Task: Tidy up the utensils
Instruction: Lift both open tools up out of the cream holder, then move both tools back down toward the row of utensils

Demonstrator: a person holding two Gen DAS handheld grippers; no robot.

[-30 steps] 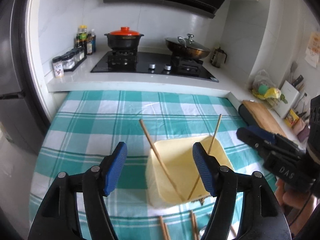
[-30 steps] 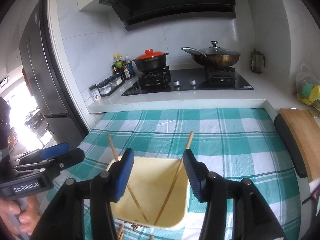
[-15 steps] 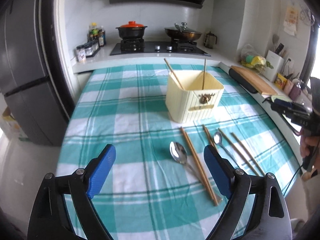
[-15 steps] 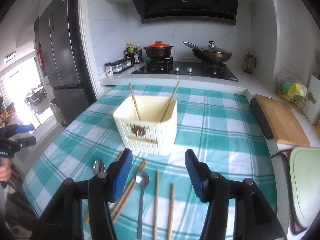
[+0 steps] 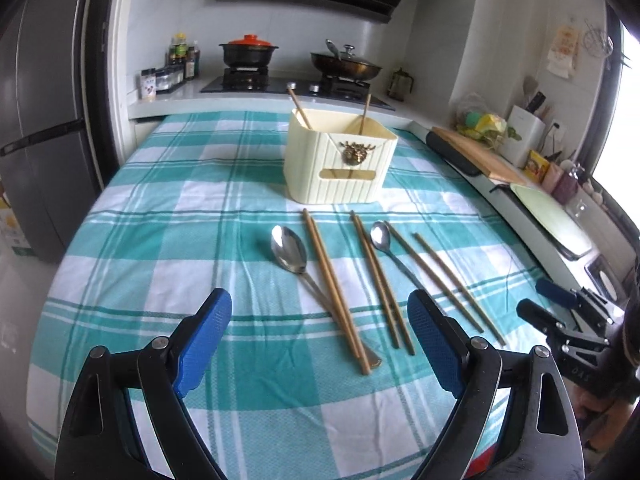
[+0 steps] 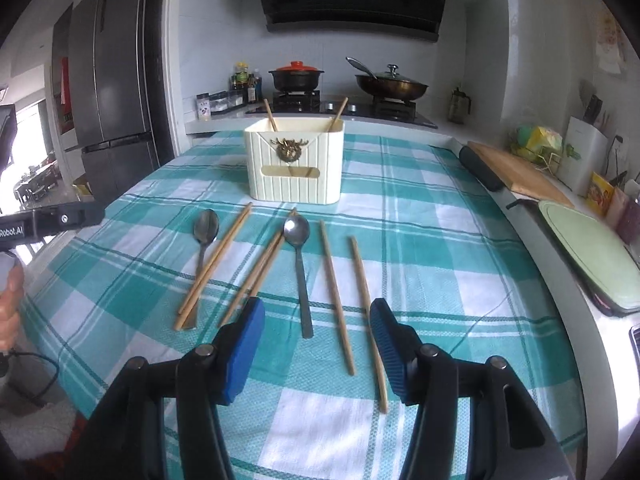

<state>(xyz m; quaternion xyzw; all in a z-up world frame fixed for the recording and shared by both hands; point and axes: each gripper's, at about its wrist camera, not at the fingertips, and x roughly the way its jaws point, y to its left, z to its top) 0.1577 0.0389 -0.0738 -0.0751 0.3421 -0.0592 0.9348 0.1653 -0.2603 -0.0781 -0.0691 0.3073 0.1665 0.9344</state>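
Left wrist view: the left hand-held gripper (image 5: 318,338) hovers spread and empty above the desk (image 5: 160,240). In front of the holder (image 5: 339,160) lie two spoons (image 5: 289,254) and six loose chopsticks (image 5: 336,292); two more chopsticks stand tilted inside the holder. The right hand-held gripper (image 6: 318,346) is likewise spread and empty, poised over the utensils nearest the holder's front.

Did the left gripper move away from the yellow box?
Yes. The left gripper backed away from the yellow box, toward the table's near edge; the box looks farther off.
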